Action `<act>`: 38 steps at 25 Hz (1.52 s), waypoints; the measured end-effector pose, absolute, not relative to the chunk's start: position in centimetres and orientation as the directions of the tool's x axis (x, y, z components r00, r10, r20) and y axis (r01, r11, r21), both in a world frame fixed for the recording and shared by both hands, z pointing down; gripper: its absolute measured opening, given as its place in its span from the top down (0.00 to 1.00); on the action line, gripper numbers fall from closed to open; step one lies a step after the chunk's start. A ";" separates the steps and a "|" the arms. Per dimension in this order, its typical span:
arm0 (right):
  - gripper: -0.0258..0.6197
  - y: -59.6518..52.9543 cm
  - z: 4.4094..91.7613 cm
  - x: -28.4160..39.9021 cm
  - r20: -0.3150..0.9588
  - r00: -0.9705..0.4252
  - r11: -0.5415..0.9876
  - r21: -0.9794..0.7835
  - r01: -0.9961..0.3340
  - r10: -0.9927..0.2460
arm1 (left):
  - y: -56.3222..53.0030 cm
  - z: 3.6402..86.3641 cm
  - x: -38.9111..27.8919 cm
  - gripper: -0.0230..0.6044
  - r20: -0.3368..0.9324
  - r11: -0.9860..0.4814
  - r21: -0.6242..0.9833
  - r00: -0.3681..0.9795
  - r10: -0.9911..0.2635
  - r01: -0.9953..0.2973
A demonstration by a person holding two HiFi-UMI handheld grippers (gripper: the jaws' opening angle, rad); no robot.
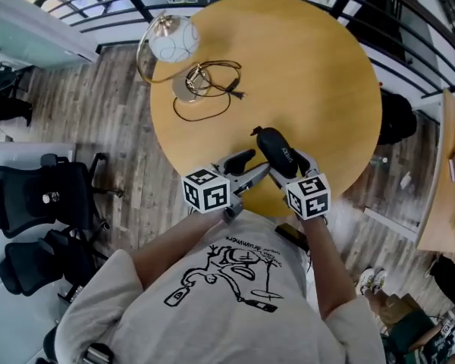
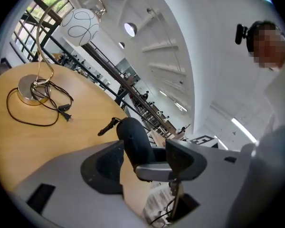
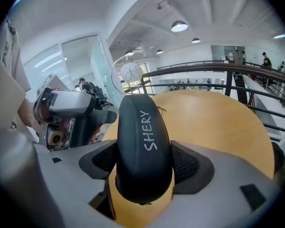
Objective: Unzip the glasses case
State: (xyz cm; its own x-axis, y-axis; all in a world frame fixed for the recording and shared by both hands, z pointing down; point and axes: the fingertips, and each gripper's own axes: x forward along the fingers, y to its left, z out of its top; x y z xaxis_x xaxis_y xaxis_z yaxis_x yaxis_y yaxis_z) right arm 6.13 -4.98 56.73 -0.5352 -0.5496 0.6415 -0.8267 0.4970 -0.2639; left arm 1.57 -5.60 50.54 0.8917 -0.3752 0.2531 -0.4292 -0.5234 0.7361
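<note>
The right gripper (image 3: 143, 163) is clamped on the black, oval, hard-shell glasses case (image 3: 143, 141). Its 2 pads press the case's sides and hold it lifted above the near edge of the round, light wooden table (image 1: 311, 67). The left gripper (image 2: 143, 152) stands wide and empty; the case shows in the gap between its jaws, touched by neither pad. A short dark tab (image 2: 108, 126) juts from the case's far end (probably the zip pull, though too small to be sure). This looks like the set-up step: case secured, pull not yet taken. Next, the left gripper would need to reach that tab, pinch it narrowly and draw it along the seam while the right holds firm.
</note>
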 end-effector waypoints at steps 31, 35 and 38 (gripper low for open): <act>0.44 0.0 52.2 1.8 0.584 -0.618 0.617 -0.239 -0.750 -0.526 | -9.4 47.3 -0.2 0.57 0.143 -0.402 0.849 0.881 -0.451 -0.343; 0.68 0.1 52.5 1.9 0.595 -0.605 0.628 -0.205 -0.751 -0.529 | -9.3 46.9 0.1 0.57 0.133 -0.396 0.857 0.885 -0.447 -0.329; 0.74 0.0 52.9 2.1 0.608 -0.592 0.627 -0.190 -0.755 -0.528 | -9.3 46.9 0.0 0.57 0.137 -0.393 0.859 0.886 -0.444 -0.329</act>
State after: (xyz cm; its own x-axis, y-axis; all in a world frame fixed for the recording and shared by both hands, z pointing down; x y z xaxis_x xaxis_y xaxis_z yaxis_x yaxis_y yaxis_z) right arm 2.06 0.02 52.95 -0.5925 -0.5282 0.6082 -0.7550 0.6275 -0.1904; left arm 0.01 -9.35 46.89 0.8857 -0.4437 0.1368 -0.3293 -0.3925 0.8588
